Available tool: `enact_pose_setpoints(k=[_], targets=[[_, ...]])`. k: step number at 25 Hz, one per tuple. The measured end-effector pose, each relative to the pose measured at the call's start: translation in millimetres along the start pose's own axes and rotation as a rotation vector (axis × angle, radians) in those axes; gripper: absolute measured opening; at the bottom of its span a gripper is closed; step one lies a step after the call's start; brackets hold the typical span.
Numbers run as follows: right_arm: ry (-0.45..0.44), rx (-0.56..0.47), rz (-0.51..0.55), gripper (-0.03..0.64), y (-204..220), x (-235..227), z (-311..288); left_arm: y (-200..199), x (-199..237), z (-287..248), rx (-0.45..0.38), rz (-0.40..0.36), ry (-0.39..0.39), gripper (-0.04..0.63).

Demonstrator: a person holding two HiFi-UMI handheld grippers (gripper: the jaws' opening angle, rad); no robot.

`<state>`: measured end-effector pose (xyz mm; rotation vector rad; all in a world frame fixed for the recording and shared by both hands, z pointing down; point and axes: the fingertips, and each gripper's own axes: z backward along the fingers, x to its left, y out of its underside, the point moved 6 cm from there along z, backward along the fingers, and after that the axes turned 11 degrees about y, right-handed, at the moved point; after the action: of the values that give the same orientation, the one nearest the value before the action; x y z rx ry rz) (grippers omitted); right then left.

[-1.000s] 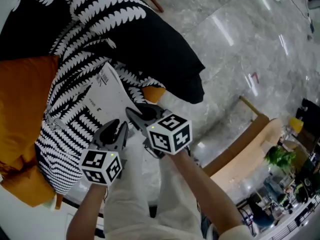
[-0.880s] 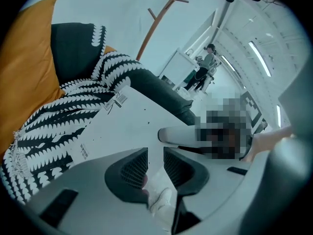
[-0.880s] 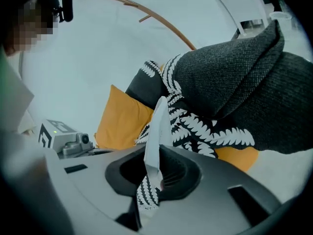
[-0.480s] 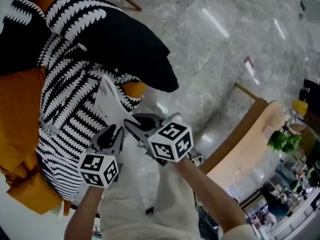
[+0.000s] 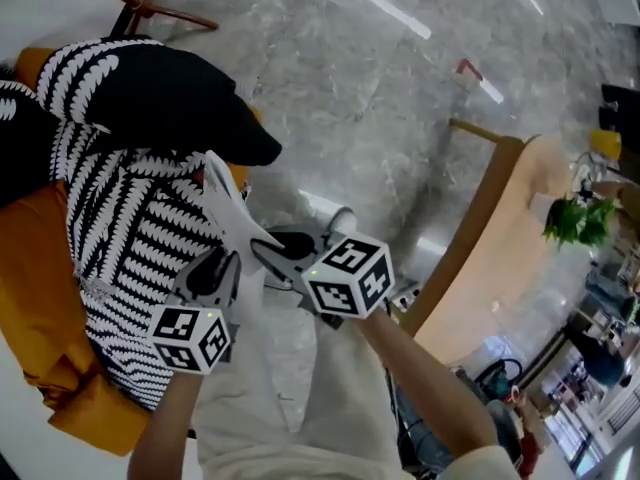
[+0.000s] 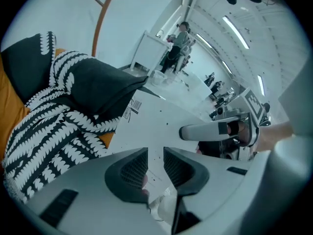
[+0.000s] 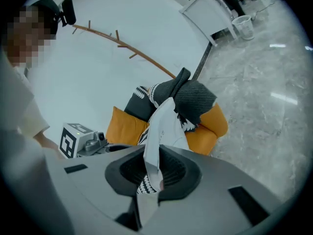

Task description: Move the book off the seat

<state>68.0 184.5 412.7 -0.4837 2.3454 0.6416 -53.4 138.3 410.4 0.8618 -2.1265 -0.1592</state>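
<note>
Grey marble floor [image 5: 400,98] spreads beyond our tongs. We have the right gripper [image 7: 156,168] clamped on the white book [image 7: 164,126], which stands on edge ahead of its jaws, its far end at the black-and-white throw [image 5: 130,238] over the orange seat [image 5: 40,288]. Our left gripper [image 6: 155,168] sits just beside it, jaws apart, gripping nothing.

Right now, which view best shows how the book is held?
Right gripper view: the book sits edge-on, clamped in the right claw. Head view shows its white cover tilted against the patterned cushion; left gripper view shows that cover flat-on.
</note>
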Motion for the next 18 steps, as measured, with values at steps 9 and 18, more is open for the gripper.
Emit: enact_pose_setpoints(k=[9,18], targets=[[0.040,-0.145,-0.154,0.049,18,-53,88,-6,-64,-40,0.060,-0.079,0.036,0.103],[0.077,-0.237,-0.207,0.049,35,-86,164,-13,-138,-97,0.118,-0.173,0.097,0.103]])
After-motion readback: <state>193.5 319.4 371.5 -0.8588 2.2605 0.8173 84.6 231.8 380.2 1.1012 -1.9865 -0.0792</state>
